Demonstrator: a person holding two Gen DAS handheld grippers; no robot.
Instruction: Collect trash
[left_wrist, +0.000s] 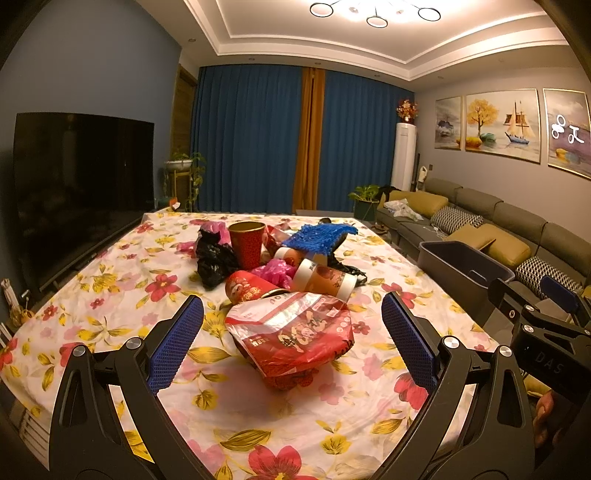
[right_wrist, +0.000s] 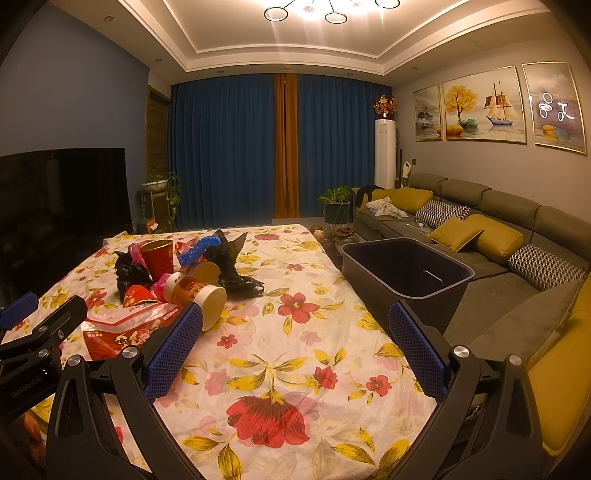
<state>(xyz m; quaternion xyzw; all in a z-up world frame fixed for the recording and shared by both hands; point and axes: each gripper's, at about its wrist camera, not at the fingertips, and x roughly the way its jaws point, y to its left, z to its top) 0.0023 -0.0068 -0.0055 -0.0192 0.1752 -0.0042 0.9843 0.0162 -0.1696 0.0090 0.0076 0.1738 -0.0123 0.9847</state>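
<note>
Left gripper (left_wrist: 291, 341) hangs wide open over the red snack bag (left_wrist: 291, 338) on the counter (left_wrist: 110, 295), holding nothing. Right gripper (right_wrist: 295, 347) gapes empty too, near the bin (right_wrist: 406, 269).
</note>
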